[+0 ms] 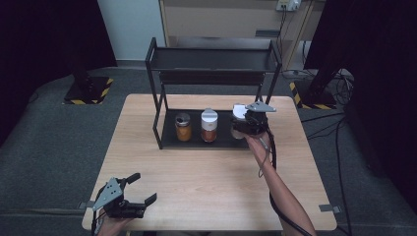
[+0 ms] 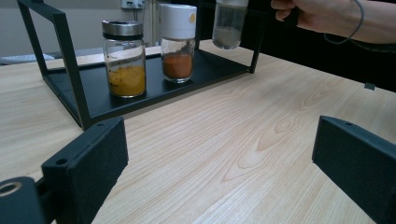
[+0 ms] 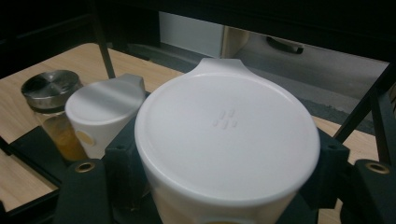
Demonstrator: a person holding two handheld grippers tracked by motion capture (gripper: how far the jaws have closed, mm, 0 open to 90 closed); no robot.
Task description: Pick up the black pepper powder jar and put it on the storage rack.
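A white-lidded jar (image 3: 227, 154) is gripped upright by the right gripper (image 1: 248, 123), at the right end of the rack (image 1: 162, 132), beside two jars already standing there. The left gripper (image 1: 129, 196) is held open, well apart.

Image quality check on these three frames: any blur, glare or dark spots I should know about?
High view: table evenly lit, surroundings drop to black, image soft. Left gripper view: the fingers up close and the jars sharp, turmeric-coloured jar with a little glare on its glass. Right gripper view: the held jar's white lid crowds the foreground and is slightly soft; steel-lidded jar dim, backdrop dark.
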